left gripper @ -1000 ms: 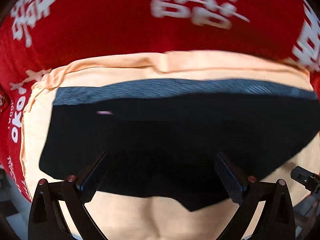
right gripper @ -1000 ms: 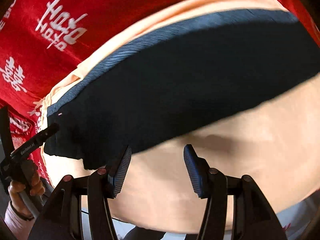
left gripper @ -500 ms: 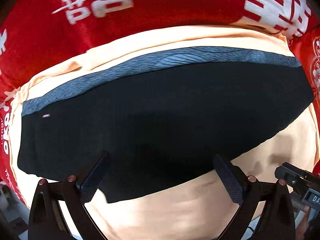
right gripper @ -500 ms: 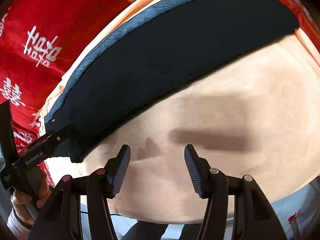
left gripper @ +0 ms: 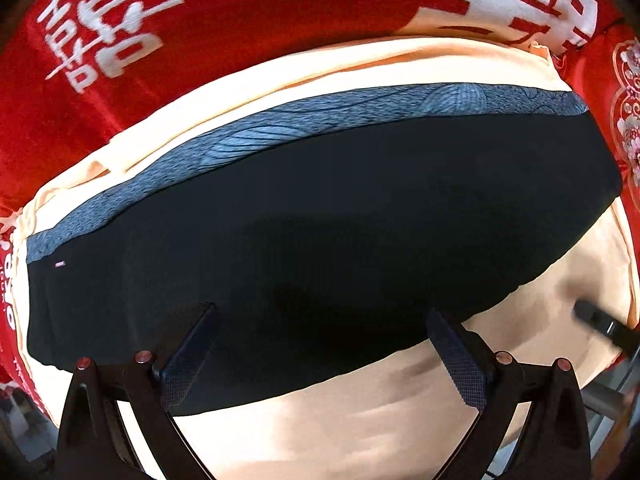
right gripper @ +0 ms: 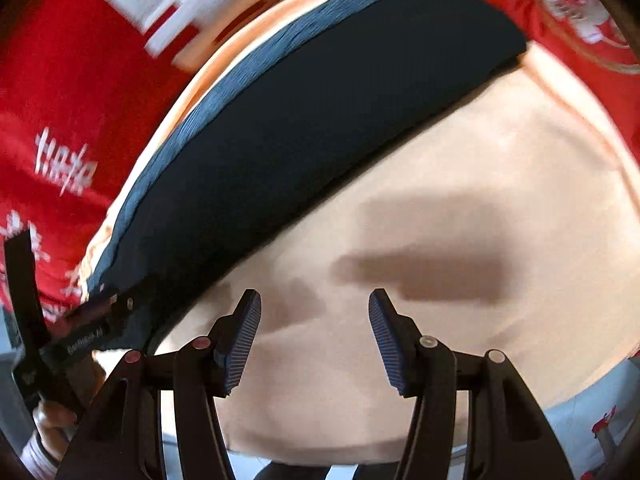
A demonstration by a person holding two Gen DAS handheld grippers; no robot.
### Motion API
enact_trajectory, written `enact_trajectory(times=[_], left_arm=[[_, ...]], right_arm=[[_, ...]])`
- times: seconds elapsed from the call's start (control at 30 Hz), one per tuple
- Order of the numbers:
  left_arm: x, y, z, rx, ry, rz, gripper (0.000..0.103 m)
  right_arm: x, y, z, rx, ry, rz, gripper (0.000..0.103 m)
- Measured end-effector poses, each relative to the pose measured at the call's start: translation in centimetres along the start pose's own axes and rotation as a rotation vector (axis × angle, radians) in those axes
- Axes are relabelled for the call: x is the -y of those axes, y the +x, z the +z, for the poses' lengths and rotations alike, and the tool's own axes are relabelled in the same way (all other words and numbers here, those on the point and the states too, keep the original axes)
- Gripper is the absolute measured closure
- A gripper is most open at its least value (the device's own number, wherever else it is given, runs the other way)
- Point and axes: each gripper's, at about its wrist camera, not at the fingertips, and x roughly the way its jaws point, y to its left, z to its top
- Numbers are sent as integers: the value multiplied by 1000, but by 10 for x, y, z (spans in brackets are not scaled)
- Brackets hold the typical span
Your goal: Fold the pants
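The dark navy pants (left gripper: 320, 232) lie folded flat in a long band on a peach cloth (left gripper: 360, 420), with a lighter blue ribbed waistband (left gripper: 280, 132) along the far edge. They also show in the right wrist view (right gripper: 304, 128). My left gripper (left gripper: 320, 344) is open and empty, its fingers wide apart over the near edge of the pants. My right gripper (right gripper: 314, 332) is open and empty above the bare peach cloth (right gripper: 460, 208), to the right of the pants. The left gripper's body (right gripper: 84, 336) shows at the pants' left end.
A red cloth with white characters (left gripper: 200, 20) covers the surface beyond and around the peach cloth. The near edge of the peach cloth drops off at the bottom of the right wrist view (right gripper: 360, 452). A blurred tip of the right gripper (left gripper: 600, 324) shows at the right.
Both grippers have drifted right along the pants and stayed open. The right gripper has left the pants' edge and now hovers over bare peach cloth.
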Motion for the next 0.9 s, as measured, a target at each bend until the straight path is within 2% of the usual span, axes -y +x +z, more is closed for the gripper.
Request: enact_trajectory(times=[0.13, 0.2, 0.4, 0.43, 0.47, 0.5, 0.57, 0.73, 0.8, 0.9], left_arm=[[17, 8, 1, -14, 16, 31, 0], [19, 13, 2, -21, 13, 43, 0], [21, 23, 4, -31, -11, 53, 0], [22, 23, 5, -32, -12, 56, 0], [23, 23, 6, -31, -13, 59, 0], [23, 23, 7, -29, -11, 63, 0], [27, 22, 8, -27, 1, 75, 0], [36, 17, 14, -33, 5, 93, 0], [42, 8, 19, -24, -2, 90, 0], [35, -5, 38, 24, -29, 58, 0]], right_arm=[[29, -15, 35, 114, 45, -55, 46], [41, -17, 49, 139, 69, -65, 49], [78, -13, 80, 160, 201, -4, 49], [82, -14, 82, 166, 208, 3, 52], [83, -15, 85, 182, 202, 0, 75], [81, -18, 88, 195, 187, -14, 88], [73, -21, 95, 218, 148, -58, 88], [72, -17, 104, 205, 96, -129, 88], [68, -20, 101, 210, 80, -185, 84], [44, -39, 92, 285, -17, -252, 80]])
